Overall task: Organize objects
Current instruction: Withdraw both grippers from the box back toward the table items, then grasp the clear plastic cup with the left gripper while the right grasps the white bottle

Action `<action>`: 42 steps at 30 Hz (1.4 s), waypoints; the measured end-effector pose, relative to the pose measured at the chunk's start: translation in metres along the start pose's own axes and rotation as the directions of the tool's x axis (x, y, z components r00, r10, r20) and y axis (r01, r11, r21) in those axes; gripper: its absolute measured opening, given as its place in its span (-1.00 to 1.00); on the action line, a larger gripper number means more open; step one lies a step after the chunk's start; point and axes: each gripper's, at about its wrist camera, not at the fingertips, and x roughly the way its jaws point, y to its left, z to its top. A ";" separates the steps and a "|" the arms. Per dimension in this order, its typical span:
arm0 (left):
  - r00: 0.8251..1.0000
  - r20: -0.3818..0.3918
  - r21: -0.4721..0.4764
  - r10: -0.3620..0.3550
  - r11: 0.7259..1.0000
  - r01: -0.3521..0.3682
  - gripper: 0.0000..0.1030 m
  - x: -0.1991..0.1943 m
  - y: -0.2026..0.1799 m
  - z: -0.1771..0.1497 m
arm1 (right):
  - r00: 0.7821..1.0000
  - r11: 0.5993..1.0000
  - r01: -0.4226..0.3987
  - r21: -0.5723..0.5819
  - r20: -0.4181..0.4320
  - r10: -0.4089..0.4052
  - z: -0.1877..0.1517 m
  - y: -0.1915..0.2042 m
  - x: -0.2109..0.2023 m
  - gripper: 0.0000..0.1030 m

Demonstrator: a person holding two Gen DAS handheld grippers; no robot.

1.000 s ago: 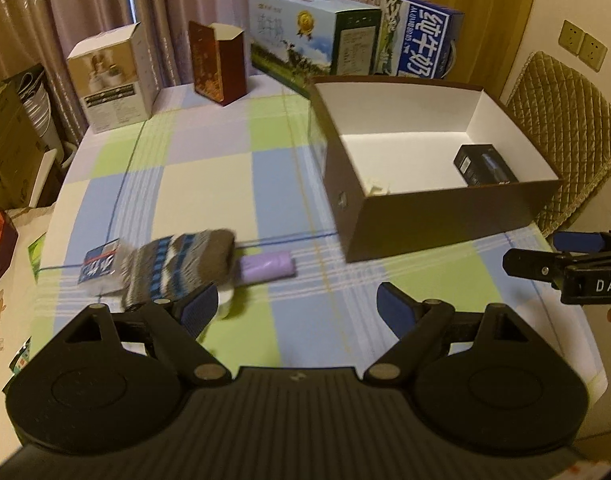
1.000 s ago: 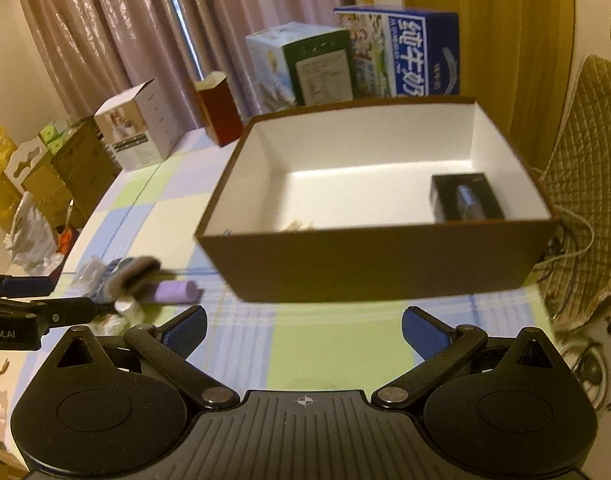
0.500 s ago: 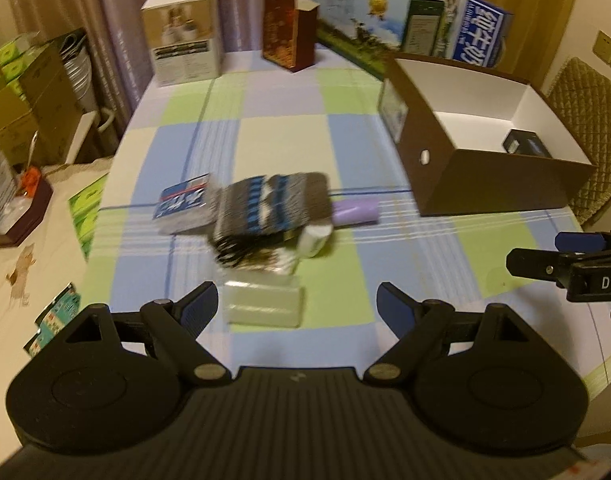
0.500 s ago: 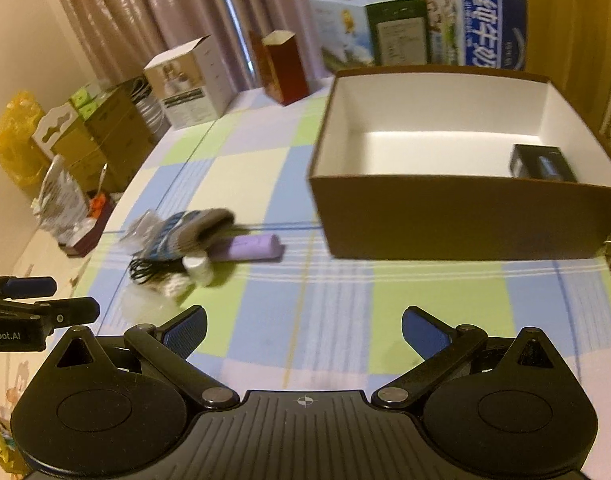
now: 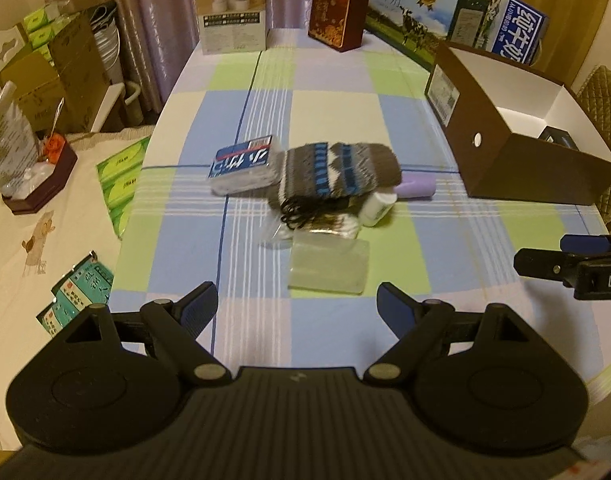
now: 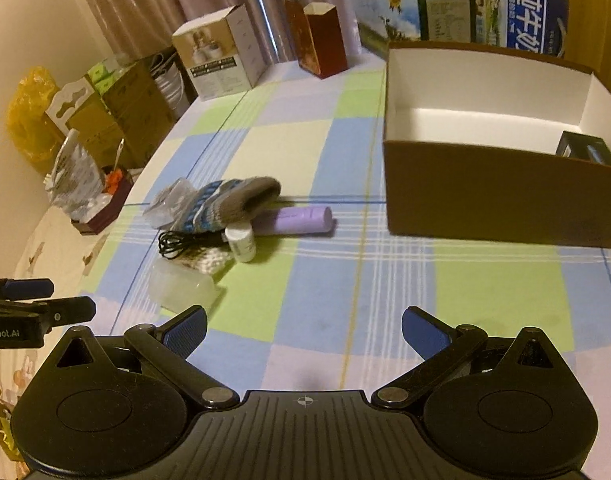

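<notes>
A heap of small things lies mid-table: a grey and blue knitted glove (image 5: 337, 172) (image 6: 229, 200), a blue-labelled tissue pack (image 5: 243, 164), a purple tube (image 6: 295, 220) (image 5: 415, 189), a small white bottle (image 6: 240, 242) (image 5: 377, 209), a black cord (image 6: 181, 242), and a clear plastic case (image 5: 327, 266) (image 6: 181, 286). An open brown box (image 6: 501, 196) (image 5: 517, 168) stands at the right with a black item (image 6: 585, 150) inside. My left gripper (image 5: 295, 306) is open, just short of the clear case. My right gripper (image 6: 303, 326) is open over bare cloth, holding nothing.
Cartons stand along the table's far edge: a white box (image 5: 233, 8), a dark red box (image 5: 337, 10) and milk cartons (image 5: 425, 8). A quilted chair (image 5: 601, 92) is behind the brown box. Boxes and bags crowd the floor at the left (image 5: 53, 72).
Both grippers have drawn back from the brown box and swung left, so the heap of small things now lies ahead of them. Both stayed open.
</notes>
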 end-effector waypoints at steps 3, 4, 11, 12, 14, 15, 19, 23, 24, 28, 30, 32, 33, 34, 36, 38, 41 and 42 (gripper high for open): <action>1.000 -0.006 0.003 -0.007 1.000 0.007 0.64 0.008 0.004 -0.004 | 1.000 1.000 0.004 0.020 -0.007 -0.004 -0.002 0.001 0.007 0.96; 1.000 -0.008 0.003 -0.014 1.000 0.014 0.64 0.011 0.004 -0.005 | 1.000 1.000 0.007 0.026 -0.010 -0.007 -0.002 0.001 0.009 0.96; 0.998 0.000 0.035 -0.064 0.997 0.064 0.64 0.038 -0.002 -0.008 | 1.000 0.998 0.013 0.059 -0.013 -0.012 -0.006 -0.004 0.017 0.96; 0.997 0.001 0.041 -0.071 0.997 0.071 0.64 0.042 -0.004 -0.007 | 1.000 0.998 0.019 0.063 -0.013 -0.018 -0.007 -0.005 0.018 0.96; 0.997 -0.004 0.055 -0.075 0.996 0.076 0.64 0.052 -0.007 -0.005 | 0.999 0.997 0.031 0.074 -0.015 -0.030 -0.007 -0.009 0.020 0.96; 0.997 -0.005 0.061 -0.079 0.995 0.079 0.64 0.057 -0.009 -0.004 | 0.999 0.996 0.037 0.082 -0.015 -0.036 -0.007 -0.011 0.021 0.96; 0.996 -0.017 0.092 -0.091 0.991 0.092 0.64 0.077 -0.016 0.001 | 0.998 0.992 0.063 0.112 -0.017 -0.062 -0.005 -0.022 0.024 0.96; 0.996 -0.021 0.124 -0.084 0.989 0.086 0.62 0.096 -0.023 0.004 | 0.996 0.987 0.088 0.136 -0.023 -0.085 -0.003 -0.032 0.027 0.96; 0.997 -0.024 0.125 -0.080 0.989 0.082 0.61 0.101 -0.023 0.005 | 0.996 0.986 0.091 0.139 -0.023 -0.088 -0.003 -0.034 0.028 0.96; 0.996 -0.024 0.129 -0.080 0.988 0.083 0.51 0.114 -0.024 0.008 | 0.996 0.985 0.092 0.146 -0.028 -0.089 -0.001 -0.039 0.031 0.96; 0.997 -0.022 0.135 -0.075 0.988 0.077 0.41 0.118 -0.025 0.009 | 0.996 0.986 0.087 0.141 -0.027 -0.084 0.000 -0.039 0.034 0.96; 0.997 -0.022 0.125 -0.077 0.989 0.079 0.34 0.120 -0.024 0.008 | 0.997 0.988 0.079 0.135 -0.026 -0.076 0.002 -0.037 0.037 0.96; 0.997 -0.016 0.119 -0.080 0.990 0.081 0.34 0.120 -0.023 0.008 | 0.997 0.989 0.071 0.131 -0.024 -0.069 0.003 -0.036 0.038 0.96; 0.997 -0.011 0.114 -0.082 0.990 0.083 0.33 0.119 -0.022 0.007 | 0.998 0.990 0.063 0.129 -0.020 -0.061 0.004 -0.035 0.040 0.96; 0.996 -0.007 0.112 -0.091 0.989 0.091 0.33 0.117 -0.019 0.005 | 0.999 0.992 0.043 0.119 -0.014 -0.042 0.007 -0.031 0.044 0.96; 0.996 -0.002 0.111 -0.089 0.990 0.088 0.33 0.112 -0.015 0.002 | 1.000 0.995 0.023 0.096 -0.006 -0.022 0.010 -0.026 0.047 0.95; 0.998 -0.002 0.099 -0.070 0.993 0.070 0.33 0.105 -0.006 -0.002 | 1.000 0.999 -0.007 0.050 0.013 0.006 0.014 -0.015 0.053 0.95; 0.998 -0.005 0.090 -0.063 0.994 0.063 0.33 0.102 -0.001 -0.003 | 1.000 0.999 -0.016 0.036 0.017 0.016 0.015 -0.012 0.056 0.94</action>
